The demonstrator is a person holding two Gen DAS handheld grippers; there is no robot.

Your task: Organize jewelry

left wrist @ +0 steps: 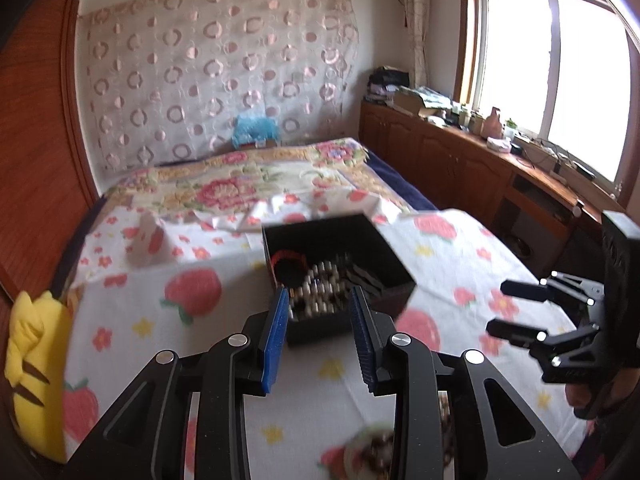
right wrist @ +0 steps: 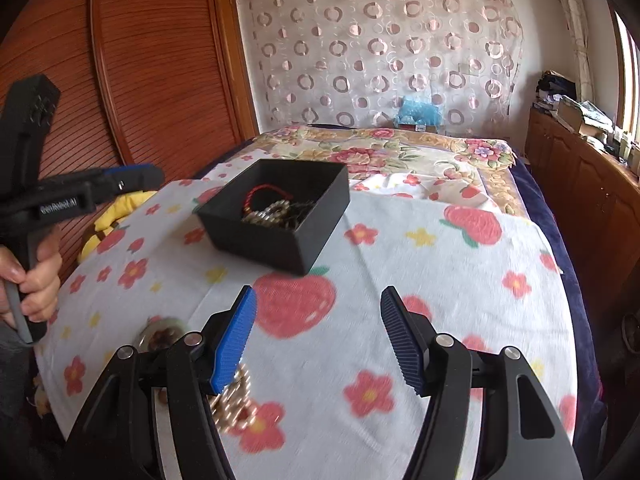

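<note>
- The left gripper (left wrist: 318, 312) has blue pads set apart with nothing between them; white lettering on its side reads roughly "GenRobot.AI".
- The right gripper (right wrist: 318, 320) gapes wide, empty.
- Jewelry (right wrist: 276, 210) lies inside the black box (right wrist: 256, 240) on the flowered cloth (right wrist: 440, 280).

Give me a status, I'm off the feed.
Left claw open, empty, over black box. Right claw open, empty. Bead strands loose on cloth. Nothing blocking.

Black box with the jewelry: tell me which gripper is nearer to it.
Left. The left gripper has its open fingertips at the black box's near wall; the right gripper hangs farther back over the cloth.
</note>
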